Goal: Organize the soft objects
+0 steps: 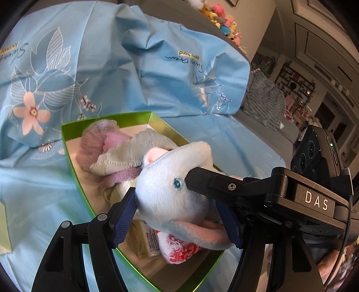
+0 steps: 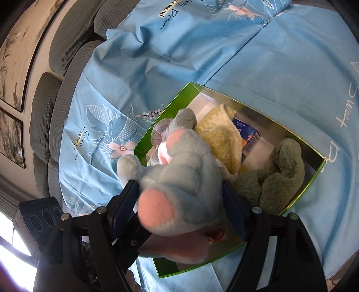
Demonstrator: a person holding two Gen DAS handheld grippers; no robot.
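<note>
A light blue plush elephant (image 1: 175, 191) with pink ears is held over a green box (image 1: 67, 143). My left gripper (image 1: 179, 217) is shut on its head, blue pads on both sides. My right gripper (image 2: 179, 206) is shut on its body (image 2: 181, 177); one right finger (image 1: 224, 186) presses by its eye in the left wrist view. The box (image 2: 314, 177) holds a grey-and-purple cloth (image 1: 116, 152), a yellow towel (image 2: 219, 139), an olive plush (image 2: 276, 177) and a red-and-white item (image 1: 179, 251).
A light blue floral sheet (image 1: 67, 67) covers the sofa under the box. Grey sofa cushions (image 2: 67, 45) rise at the back. A row of small plush toys (image 1: 222, 18) sits on the sofa back. A blue carton (image 2: 246, 137) lies in the box.
</note>
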